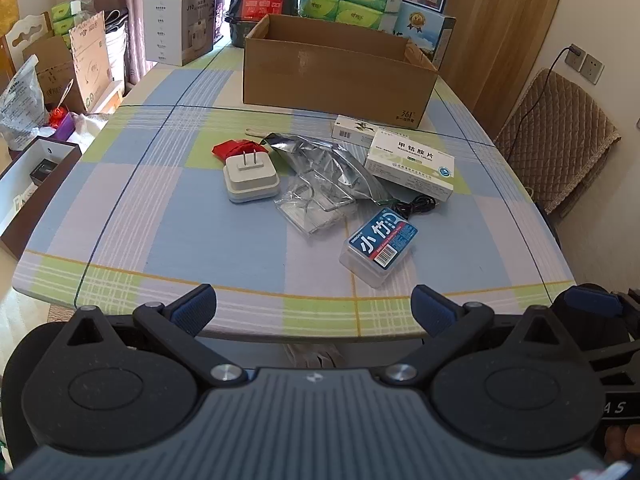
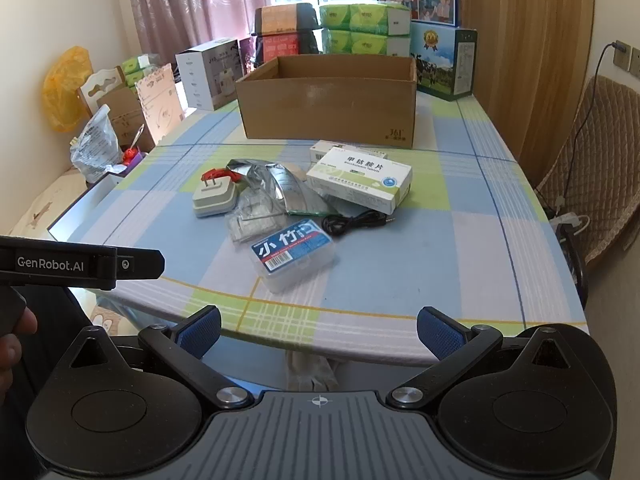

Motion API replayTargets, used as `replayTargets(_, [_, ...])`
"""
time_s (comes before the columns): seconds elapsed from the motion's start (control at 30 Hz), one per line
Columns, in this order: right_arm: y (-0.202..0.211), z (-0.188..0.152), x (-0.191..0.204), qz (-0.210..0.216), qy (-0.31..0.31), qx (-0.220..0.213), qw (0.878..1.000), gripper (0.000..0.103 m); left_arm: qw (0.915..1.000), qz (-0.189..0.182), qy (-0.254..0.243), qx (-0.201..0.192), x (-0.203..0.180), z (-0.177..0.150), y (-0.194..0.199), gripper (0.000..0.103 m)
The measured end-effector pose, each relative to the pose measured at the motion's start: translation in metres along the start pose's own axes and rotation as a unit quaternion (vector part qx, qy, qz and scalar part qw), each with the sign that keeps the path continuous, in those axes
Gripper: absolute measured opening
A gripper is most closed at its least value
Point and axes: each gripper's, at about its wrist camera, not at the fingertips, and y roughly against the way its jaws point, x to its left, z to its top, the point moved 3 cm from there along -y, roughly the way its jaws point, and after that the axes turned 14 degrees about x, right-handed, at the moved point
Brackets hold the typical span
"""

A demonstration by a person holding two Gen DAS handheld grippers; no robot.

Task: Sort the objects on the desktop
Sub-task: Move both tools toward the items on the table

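Two grippers, left gripper (image 1: 314, 306) and right gripper (image 2: 318, 330), hovered at the desk (image 1: 120, 208) edge, fingers wide and empty. Ahead, the clear card case (image 1: 378, 242) lay angled, long axis far-right, before the cardboard box (image 1: 336, 68).

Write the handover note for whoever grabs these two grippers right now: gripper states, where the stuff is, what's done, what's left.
Left gripper: open, empty, hovering at the near table edge.
Right gripper: open, empty, at the same edge.
Cardboard box: open at the far side of the table; what shows of its inside looks empty.
Loose in the middle: white plug adapter, red packet behind it, silver foil bag, clear plastic packaging, blue-labelled plastic case nearest, black cable, large medicine box, smaller white box behind it.
Done: nothing visibly sorted.
Left: all of the above, probably into the box.
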Motion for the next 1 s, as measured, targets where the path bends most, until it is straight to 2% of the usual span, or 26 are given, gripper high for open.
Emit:
replayTargets(0.5, [-0.018,0.0,0.003,0.003,0.01,0.017,1.0,0.101,1.0,0.004,0.003,0.005,0.007,0.004,-0.006,0.102])
replayTargets(1.0, [-0.035,0.012,0.004,0.017,0.03,0.023,0.999,0.101,0.9999,0.003,-0.007,0.015,0.013,0.021,-0.017,0.102])
